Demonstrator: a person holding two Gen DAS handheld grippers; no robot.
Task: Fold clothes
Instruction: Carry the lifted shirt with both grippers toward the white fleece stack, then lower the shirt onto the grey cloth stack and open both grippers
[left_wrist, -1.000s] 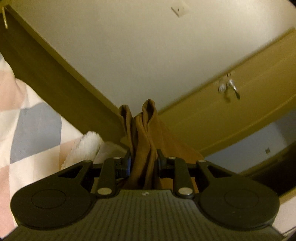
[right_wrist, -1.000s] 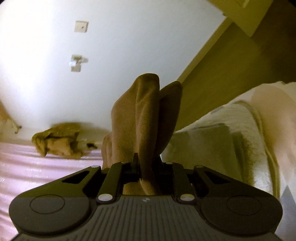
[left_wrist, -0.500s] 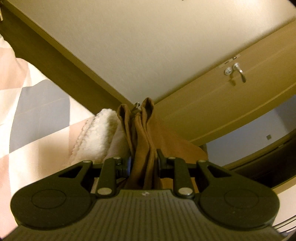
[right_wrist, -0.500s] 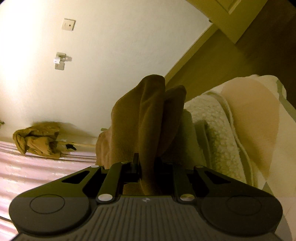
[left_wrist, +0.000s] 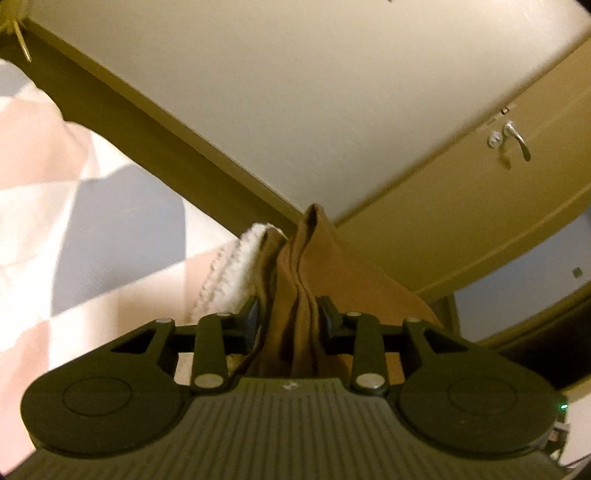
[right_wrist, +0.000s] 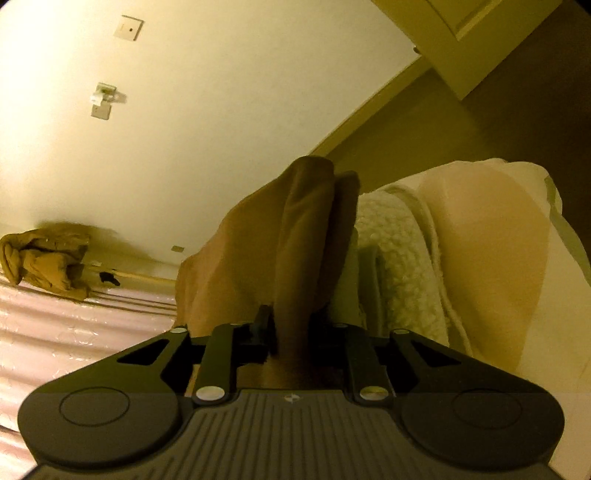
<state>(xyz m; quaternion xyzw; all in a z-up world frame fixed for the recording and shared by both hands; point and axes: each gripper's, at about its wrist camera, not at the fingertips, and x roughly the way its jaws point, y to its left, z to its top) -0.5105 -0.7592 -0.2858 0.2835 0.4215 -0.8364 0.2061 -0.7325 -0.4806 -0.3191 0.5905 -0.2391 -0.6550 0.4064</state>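
Observation:
My left gripper (left_wrist: 290, 314) is shut on a bunched edge of a brown garment (left_wrist: 310, 266), which sticks up between the fingers and drapes off to the right. My right gripper (right_wrist: 291, 321) is shut on another bunched part of the same brown garment (right_wrist: 295, 229), which stands up in thick folds. Both grippers point upward toward the wall and ceiling. The fingertips are hidden in the cloth.
A fluffy cream blanket (right_wrist: 399, 258) with a pink, grey and white patterned cover (left_wrist: 74, 229) lies beside the garment. A second crumpled tan garment (right_wrist: 44, 258) lies far left on pink striped bedding (right_wrist: 74, 332). A door with a handle (left_wrist: 513, 140) is at the right.
Both grippers keep hold of the brown garment. The left view has tilted, with the patterned cover filling more of the left. The right view has swung so the blanket and tan garment sit lower.

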